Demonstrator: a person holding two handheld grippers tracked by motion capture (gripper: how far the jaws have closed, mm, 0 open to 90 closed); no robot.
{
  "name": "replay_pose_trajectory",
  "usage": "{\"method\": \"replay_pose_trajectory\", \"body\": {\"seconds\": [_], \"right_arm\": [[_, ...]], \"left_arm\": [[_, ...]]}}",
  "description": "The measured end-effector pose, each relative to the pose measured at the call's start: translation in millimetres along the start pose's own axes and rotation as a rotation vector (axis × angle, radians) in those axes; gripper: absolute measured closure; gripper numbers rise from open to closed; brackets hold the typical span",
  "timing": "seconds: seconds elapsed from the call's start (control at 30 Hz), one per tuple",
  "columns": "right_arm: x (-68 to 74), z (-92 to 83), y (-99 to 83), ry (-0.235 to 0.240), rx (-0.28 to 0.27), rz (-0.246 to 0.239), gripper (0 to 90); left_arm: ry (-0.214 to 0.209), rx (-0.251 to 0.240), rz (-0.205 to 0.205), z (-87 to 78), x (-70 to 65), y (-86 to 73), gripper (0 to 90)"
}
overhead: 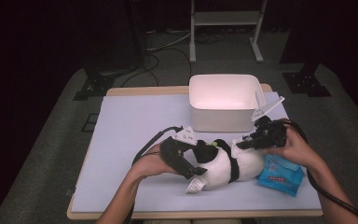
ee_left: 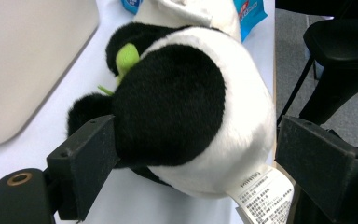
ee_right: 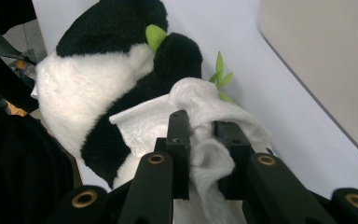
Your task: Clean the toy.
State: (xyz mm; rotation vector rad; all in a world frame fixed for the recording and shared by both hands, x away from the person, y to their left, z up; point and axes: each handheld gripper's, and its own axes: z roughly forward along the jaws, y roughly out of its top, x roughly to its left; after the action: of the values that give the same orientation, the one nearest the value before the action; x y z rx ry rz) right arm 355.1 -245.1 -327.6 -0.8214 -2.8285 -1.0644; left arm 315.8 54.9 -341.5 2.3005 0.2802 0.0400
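A black and white panda plush (overhead: 219,165) lies on its side on the pale blue mat (overhead: 135,121), a green leaf (ee_left: 127,58) at its paws. My left gripper (overhead: 199,157) straddles the plush's rump (ee_left: 182,107) with its jaws wide. The left jaw brushes the black fur and the right jaw stands off the white fur, beside the sewn label (ee_left: 263,193). My right gripper (ee_right: 206,151) is shut on a bunched white cloth (ee_right: 200,109) that rests against the panda's other end (ee_right: 121,88).
A white plastic bin (overhead: 219,119) stands just behind the plush at the back of the mat. A blue packet of wipes (overhead: 279,176) lies under the right hand, near the mat's right edge. A black chair (ee_left: 340,51) sits off the table's near side.
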Motion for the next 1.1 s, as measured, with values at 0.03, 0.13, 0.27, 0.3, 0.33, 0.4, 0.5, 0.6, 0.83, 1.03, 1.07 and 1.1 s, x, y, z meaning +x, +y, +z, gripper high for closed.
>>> {"method": "replay_pose_trajectory", "body": {"seconds": [0.03,0.13,0.27,0.3,0.33,0.4,0.5,0.6,0.83,1.03,1.07,1.1], "right_arm": [[0.1,-0.1,-0.1,0.000,0.000,0.000,77.0],[0.0,-0.2,-0.5,-0.003,0.000,0.001,77.0],[-0.5,-0.8,-1.7,-0.001,0.000,0.006,77.0],[-0.7,-0.9,-2.0,0.000,0.001,0.006,77.0],[-0.7,-1.2,-2.4,-0.002,0.001,0.006,77.0],[-1.0,-1.6,-3.2,-0.001,-0.002,0.008,77.0],[-2.0,-1.8,-4.2,-0.001,-0.005,0.011,77.0],[-1.8,-1.9,-4.2,-0.001,-0.004,0.012,77.0],[-1.7,-1.7,-3.8,-0.003,-0.002,0.013,77.0],[0.0,-0.6,-4.5,0.002,-0.004,0.015,77.1],[0.5,-0.1,-4.8,0.003,-0.006,0.012,77.1],[0.5,-0.1,-4.8,0.003,-0.006,0.012,77.1]], "left_arm": [[-0.001,0.000,-0.006,1.0,0.6,-1.4,11.8],[-0.004,-0.004,-0.025,4.1,1.1,-5.1,11.0],[-0.011,-0.001,-0.036,5.4,1.2,-8.6,10.4],[-0.011,0.000,-0.040,5.5,1.4,-9.2,10.4],[-0.014,-0.006,-0.050,5.7,1.4,-10.1,10.5],[-0.020,-0.003,-0.052,6.5,1.9,-12.0,10.4],[-0.024,0.004,-0.062,8.7,1.7,-14.2,10.3],[-0.035,0.016,-0.071,11.6,1.2,-17.2,10.3],[-0.056,0.024,-0.083,27.2,0.5,-17.5,10.3],[-0.081,0.007,-0.117,42.5,4.9,-14.5,10.2],[-0.082,-0.002,-0.117,43.3,5.4,-14.1,10.2],[-0.082,-0.002,-0.117,43.3,5.4,-14.1,11.7]]}}
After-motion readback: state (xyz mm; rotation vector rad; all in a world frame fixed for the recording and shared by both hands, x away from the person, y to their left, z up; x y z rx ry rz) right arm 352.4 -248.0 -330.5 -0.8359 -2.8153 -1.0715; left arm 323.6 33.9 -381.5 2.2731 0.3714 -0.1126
